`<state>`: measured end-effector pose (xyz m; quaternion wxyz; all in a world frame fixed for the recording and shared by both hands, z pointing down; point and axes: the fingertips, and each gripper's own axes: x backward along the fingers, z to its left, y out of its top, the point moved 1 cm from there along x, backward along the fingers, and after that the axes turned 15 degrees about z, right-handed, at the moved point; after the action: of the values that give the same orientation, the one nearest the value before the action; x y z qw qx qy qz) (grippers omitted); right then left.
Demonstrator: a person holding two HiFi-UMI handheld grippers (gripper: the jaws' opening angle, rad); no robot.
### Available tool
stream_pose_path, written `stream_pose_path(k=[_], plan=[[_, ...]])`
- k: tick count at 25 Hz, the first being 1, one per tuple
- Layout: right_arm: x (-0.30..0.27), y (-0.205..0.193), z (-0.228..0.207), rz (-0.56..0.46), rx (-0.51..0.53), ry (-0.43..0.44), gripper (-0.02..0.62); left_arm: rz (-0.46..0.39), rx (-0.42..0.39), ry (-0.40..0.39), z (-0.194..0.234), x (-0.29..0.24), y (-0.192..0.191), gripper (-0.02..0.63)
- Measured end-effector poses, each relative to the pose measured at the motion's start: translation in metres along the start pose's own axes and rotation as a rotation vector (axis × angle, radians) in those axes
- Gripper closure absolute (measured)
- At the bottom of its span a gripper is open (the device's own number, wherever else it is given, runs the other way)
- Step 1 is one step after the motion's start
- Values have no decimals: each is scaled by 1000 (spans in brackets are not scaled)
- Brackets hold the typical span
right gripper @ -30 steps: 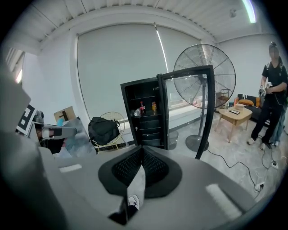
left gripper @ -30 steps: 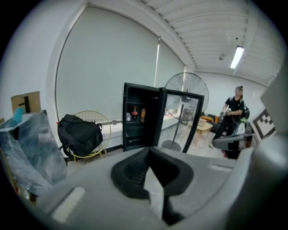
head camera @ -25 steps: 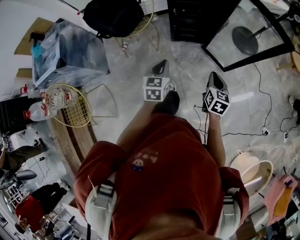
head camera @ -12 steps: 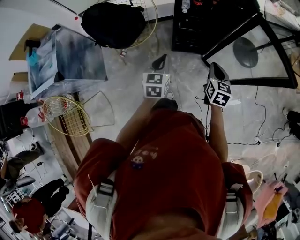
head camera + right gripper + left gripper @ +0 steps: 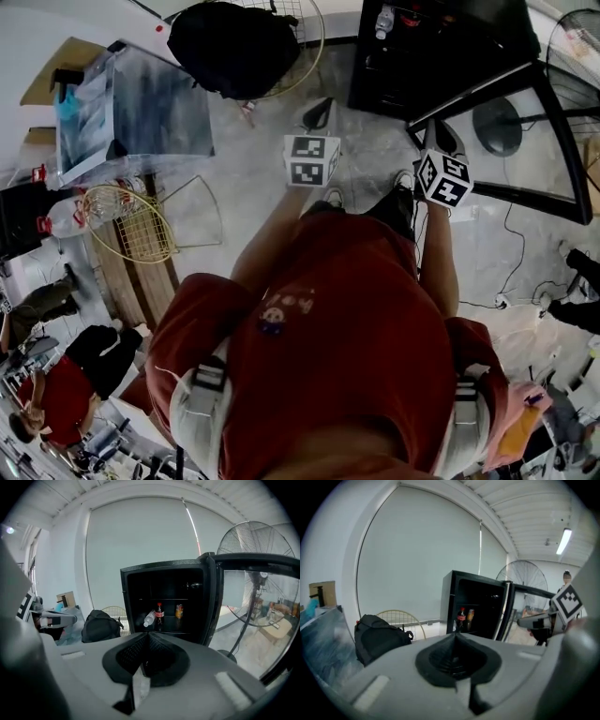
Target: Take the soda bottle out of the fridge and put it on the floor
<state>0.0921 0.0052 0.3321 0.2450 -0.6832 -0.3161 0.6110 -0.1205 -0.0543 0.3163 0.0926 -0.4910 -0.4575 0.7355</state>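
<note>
right gripper view: boxy black fridge (image 5: 164, 566) is shown with glass door (image 5: 212, 597) swung wide, slim soda bottle (image 5: 159, 613) upright inside; right tongs (image 5: 146, 635) and left tongs (image 5: 454, 635) are closed, empty.

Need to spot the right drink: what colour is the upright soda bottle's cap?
Red cap on the soda bottle, best seen in the right gripper view.

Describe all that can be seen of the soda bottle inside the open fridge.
The soda bottle is slim, with dark liquid, a red cap and a red label; it looks plastic. It stands upright on a shelf of the black fridge, whose door is open. In the right gripper view a clear bottle lies tilted at its left and a can stands apart at its right. Nothing grips it.
</note>
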Motion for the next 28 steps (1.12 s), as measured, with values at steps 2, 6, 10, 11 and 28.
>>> stream_pose_path(k=[2,6,10,11,28], plan=[[-12,10,-13,3,17,18,595,2,14,28,-2,-12,6,606],[-27,28,-48,12,74,71,594,-14,60,89,-26,-35,26,606],[-47,38,-78,27,146,149,594,-17,88,130,-63,-66,41,606],[-51,41,-84,28,164,171,594,-15,97,135,-72,-73,43,606],[-72,50,-67,71,254,288,594,11,178,241,-77,-69,28,606]])
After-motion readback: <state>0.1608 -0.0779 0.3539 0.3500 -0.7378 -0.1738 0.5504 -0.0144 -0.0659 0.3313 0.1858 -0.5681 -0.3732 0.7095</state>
